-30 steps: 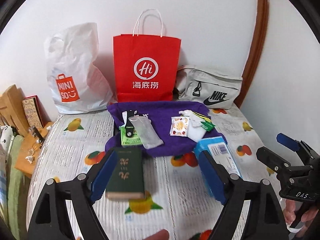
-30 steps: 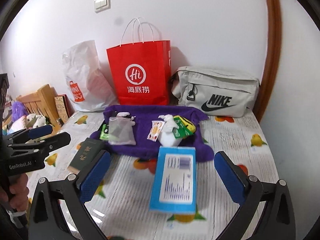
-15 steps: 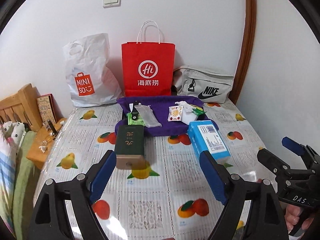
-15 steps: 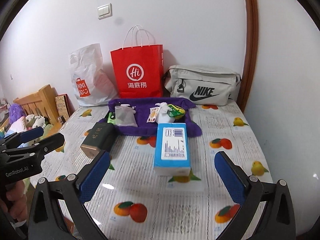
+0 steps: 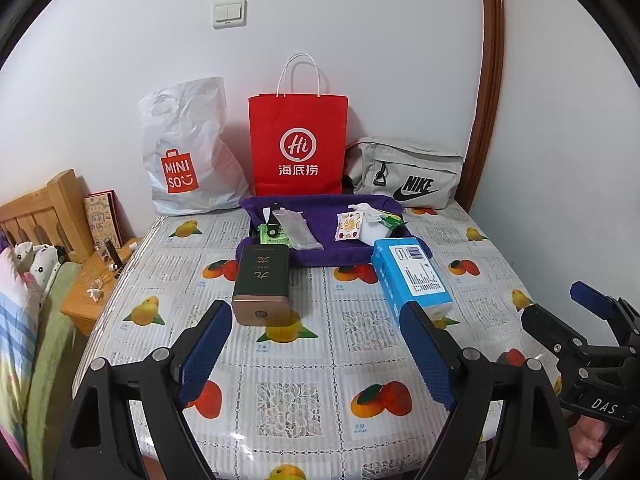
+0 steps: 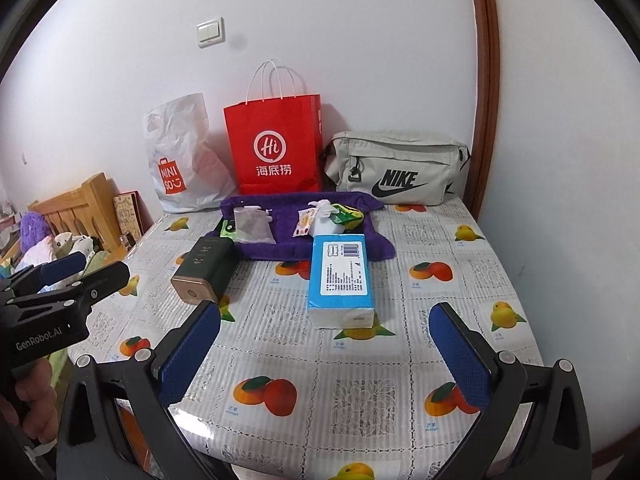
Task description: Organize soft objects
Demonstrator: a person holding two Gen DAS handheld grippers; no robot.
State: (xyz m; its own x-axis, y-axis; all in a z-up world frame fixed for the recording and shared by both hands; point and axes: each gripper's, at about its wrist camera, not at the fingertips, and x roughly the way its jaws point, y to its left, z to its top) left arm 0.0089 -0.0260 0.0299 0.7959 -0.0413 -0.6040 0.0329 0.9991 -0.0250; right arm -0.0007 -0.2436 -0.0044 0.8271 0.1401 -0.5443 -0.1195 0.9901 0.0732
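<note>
Both your grippers, left gripper (image 5: 316,346) and right gripper (image 6: 326,350), gape empty; ahead of the right, the blue tissue pack (image 6: 342,276) lies lengthwise, pointing away.

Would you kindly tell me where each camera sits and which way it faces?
Left wrist: on the left gripper, angled down over the table toward the wall; own open fingers, right gripper beside.
Right wrist: on the right gripper, same heading; own open fingers, left gripper and a hand.
Shared: green box, blue pack, purple towel, three bags.
</note>
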